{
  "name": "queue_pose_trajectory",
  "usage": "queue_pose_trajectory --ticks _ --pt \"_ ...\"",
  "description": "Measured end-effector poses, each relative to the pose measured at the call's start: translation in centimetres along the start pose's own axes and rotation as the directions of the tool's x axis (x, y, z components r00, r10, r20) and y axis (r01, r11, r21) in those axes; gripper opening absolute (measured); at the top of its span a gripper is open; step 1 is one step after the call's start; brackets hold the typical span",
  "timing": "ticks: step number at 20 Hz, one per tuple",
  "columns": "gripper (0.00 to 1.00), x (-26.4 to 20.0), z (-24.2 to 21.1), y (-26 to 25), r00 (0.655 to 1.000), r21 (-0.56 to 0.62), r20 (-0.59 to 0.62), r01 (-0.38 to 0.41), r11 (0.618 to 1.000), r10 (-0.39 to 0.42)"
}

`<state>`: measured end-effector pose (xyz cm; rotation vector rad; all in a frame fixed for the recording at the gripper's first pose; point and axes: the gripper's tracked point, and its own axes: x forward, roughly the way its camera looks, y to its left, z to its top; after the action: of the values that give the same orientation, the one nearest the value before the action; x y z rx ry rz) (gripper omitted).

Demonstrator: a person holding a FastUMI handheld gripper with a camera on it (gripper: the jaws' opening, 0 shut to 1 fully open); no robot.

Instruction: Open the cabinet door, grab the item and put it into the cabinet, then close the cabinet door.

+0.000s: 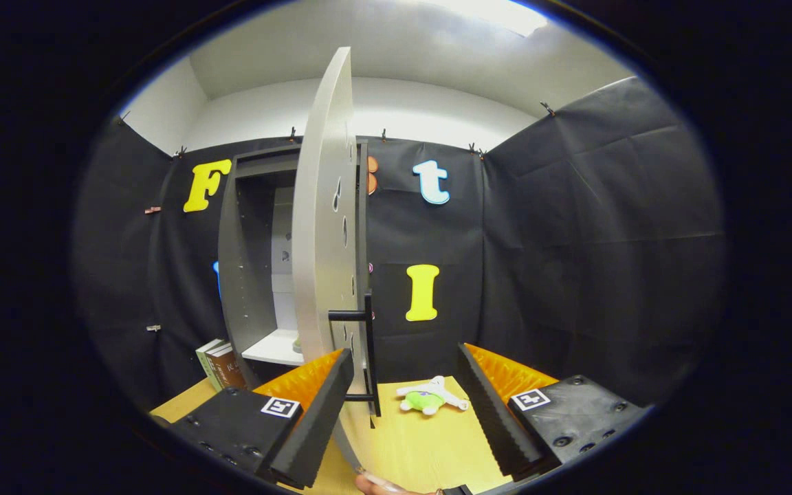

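A grey cabinet [248, 261] stands on the wooden table against the booth's back wall. Its pale door [324, 227] is swung wide open toward me, edge-on, with a black bar handle [367, 350] on its outer face. The door's lower edge reaches between my fingers, near the left one. My gripper [406, 402] is open, its black ribbed fingers [317, 419] spread wide with nothing pressed between them. A small green and white plush toy [429, 397] lies on the table just ahead, between the fingers and right of the door. Inside the cabinet a white shelf [276, 347] shows.
Two books [221, 364] lean against the cabinet's left side. The wooden table [423, 447] spreads below the fingers. A bit of a hand [382, 487] shows under the door's bottom edge. Black cloth walls close in on the left, back and right.
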<state>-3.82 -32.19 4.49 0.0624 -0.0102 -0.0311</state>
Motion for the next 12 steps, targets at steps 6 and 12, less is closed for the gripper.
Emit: queue_pose_trajectory --ticks 6,12 --pt "0.96 0.1 -0.9 2.3 0.999 0.044 -0.019 -0.034 0.998 0.035" --pt "0.96 0.4 -1.5 10.4 0.991 0.010 -0.019 -0.129 0.992 0.129"
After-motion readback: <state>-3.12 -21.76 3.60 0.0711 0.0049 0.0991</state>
